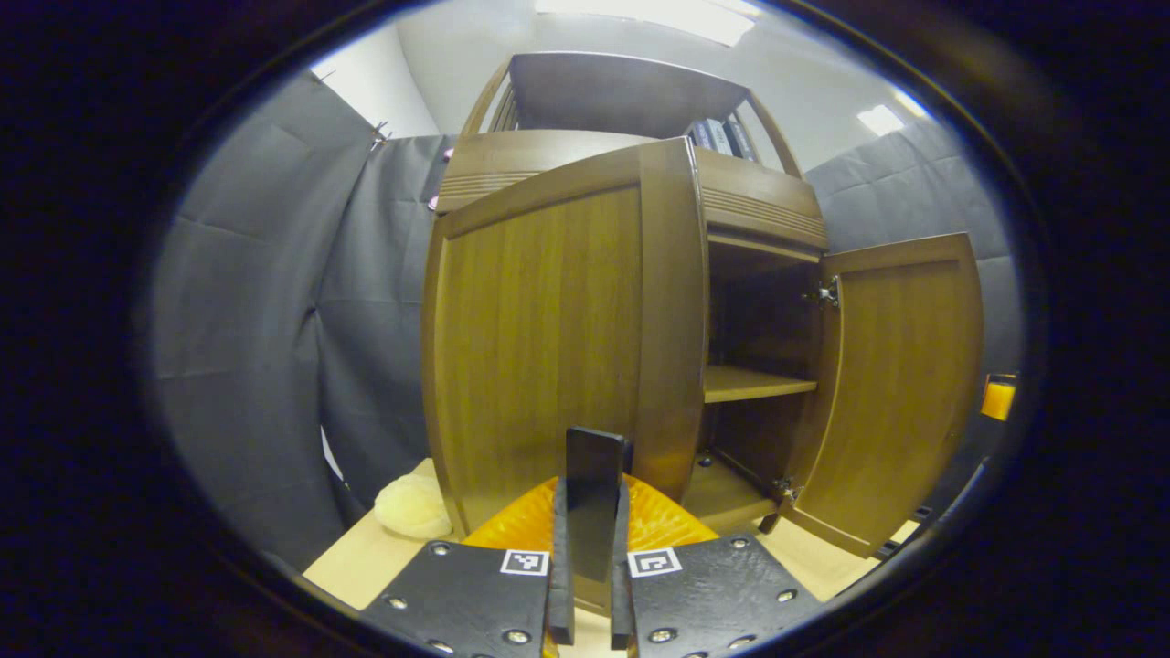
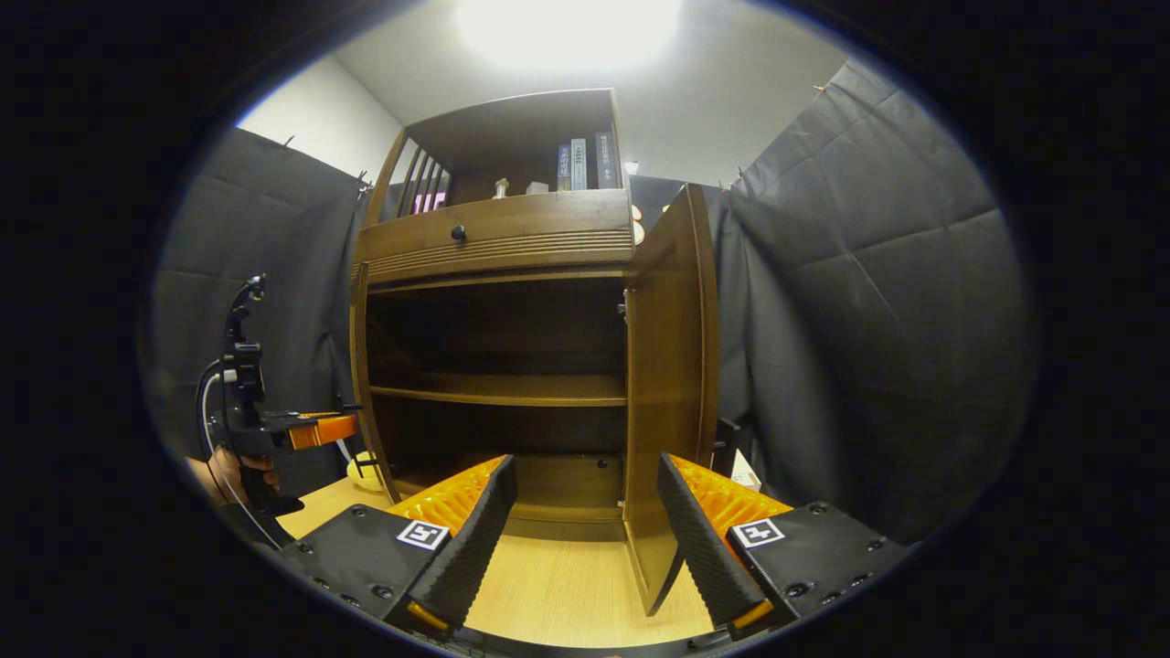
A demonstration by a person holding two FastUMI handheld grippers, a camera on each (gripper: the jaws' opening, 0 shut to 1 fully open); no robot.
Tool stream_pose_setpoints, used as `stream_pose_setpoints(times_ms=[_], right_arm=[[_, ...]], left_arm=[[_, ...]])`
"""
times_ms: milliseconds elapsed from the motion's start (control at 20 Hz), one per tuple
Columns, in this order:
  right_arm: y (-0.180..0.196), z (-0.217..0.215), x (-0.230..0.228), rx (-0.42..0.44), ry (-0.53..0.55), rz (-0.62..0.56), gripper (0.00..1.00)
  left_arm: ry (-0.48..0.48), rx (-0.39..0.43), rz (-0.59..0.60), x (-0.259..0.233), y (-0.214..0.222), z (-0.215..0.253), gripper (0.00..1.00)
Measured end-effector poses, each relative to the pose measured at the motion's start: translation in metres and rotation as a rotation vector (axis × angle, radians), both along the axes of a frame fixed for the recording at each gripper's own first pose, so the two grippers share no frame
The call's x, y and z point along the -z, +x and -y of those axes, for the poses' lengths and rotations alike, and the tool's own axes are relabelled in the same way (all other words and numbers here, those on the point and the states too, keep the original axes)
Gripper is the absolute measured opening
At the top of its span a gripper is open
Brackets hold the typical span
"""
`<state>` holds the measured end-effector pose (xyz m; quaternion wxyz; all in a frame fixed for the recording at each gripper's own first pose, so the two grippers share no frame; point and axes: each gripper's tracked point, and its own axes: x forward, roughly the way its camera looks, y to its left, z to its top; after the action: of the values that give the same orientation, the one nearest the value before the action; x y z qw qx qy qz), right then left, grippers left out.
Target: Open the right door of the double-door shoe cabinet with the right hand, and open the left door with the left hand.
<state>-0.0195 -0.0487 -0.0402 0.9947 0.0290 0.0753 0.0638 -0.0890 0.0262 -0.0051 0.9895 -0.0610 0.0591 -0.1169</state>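
The wooden shoe cabinet point(image 2: 498, 233) has both doors swung out. In the right gripper view the right door point(image 2: 672, 366) stands edge-on, and its lower part lies between the spread fingers of my open right gripper point(image 2: 585, 466) without either finger pressing on it. The left door point(image 2: 358, 366) is a thin edge at the cabinet's left, and my left gripper point(image 2: 315, 428), held by a hand point(image 2: 239, 471), points at its outer face. In the left gripper view the left door point(image 1: 539, 338) looms close. My left gripper point(image 1: 592, 439) is shut in front of its lower part. The right door point(image 1: 900, 384) hangs wide open.
The cabinet stands on a light wooden tabletop point(image 2: 558, 585) with bare shelves point(image 2: 503, 391) inside. A drawer with a dark knob point(image 2: 458, 233) and an upper shelf with books point(image 2: 585, 163) sit above. A pale lumpy object point(image 1: 416, 505) lies left of the cabinet. Dark cloth walls point(image 2: 868, 302) close in on both sides.
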Motion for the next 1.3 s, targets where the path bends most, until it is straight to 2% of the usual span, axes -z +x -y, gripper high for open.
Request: stream_pose_setpoints(times_ms=[50, 100, 300, 400, 450, 500, 550, 850, 950, 1000, 1100, 1150, 1300], right_arm=[[0.0, -0.003, -0.001, -0.008, -0.004, 0.002, 0.92], [0.001, -0.006, -0.002, -0.014, -0.009, 0.005, 0.96], [0.003, -0.017, -0.002, -0.036, -0.007, 0.007, 0.96], [0.001, -0.027, 0.002, -0.048, -0.002, 0.008, 0.96], [0.001, -0.031, 0.001, -0.055, -0.002, 0.009, 0.92], [0.001, -0.035, 0.001, -0.063, -0.004, 0.011, 0.96], [0.0, -0.039, 0.0, -0.069, -0.008, 0.013, 0.96], [0.001, -0.062, -0.001, -0.109, -0.003, 0.015, 0.96], [0.001, -0.072, -0.002, -0.127, 0.004, 0.019, 0.96], [0.001, -0.076, -0.002, -0.134, 0.002, 0.02, 0.96], [0.001, -0.083, -0.003, -0.146, -0.001, 0.023, 0.96], [0.001, -0.087, -0.005, -0.153, 0.0, 0.025, 0.96], [0.001, -0.095, -0.007, -0.161, -0.002, 0.034, 0.96]], left_arm=[[0.003, -0.006, 0.0, 0.0, -0.003, -0.004, 0.14], [0.002, -0.01, 0.0, 0.0, -0.005, -0.007, 0.14], [-0.015, -0.019, -0.006, 0.002, -0.013, -0.02, 0.19], [-0.016, -0.018, -0.002, 0.001, -0.017, -0.027, 0.16], [-0.018, -0.02, 0.0, 0.0, -0.019, -0.031, 0.14], [-0.02, -0.025, 0.0, 0.0, -0.021, -0.035, 0.12], [-0.022, -0.03, -0.001, 0.002, -0.024, -0.039, 0.19], [-0.019, -0.059, -0.001, 0.0, -0.034, -0.069, 0.16], [-0.026, -0.064, -0.007, 0.001, -0.038, -0.079, 0.16], [-0.029, -0.068, -0.008, 0.001, -0.038, -0.084, 0.19], [-0.019, -0.08, -0.007, 0.002, -0.038, -0.093, 0.13], [-0.017, -0.083, -0.007, 0.002, -0.039, -0.096, 0.16], [-0.008, -0.107, -0.007, 0.004, -0.04, -0.112, 0.14]])
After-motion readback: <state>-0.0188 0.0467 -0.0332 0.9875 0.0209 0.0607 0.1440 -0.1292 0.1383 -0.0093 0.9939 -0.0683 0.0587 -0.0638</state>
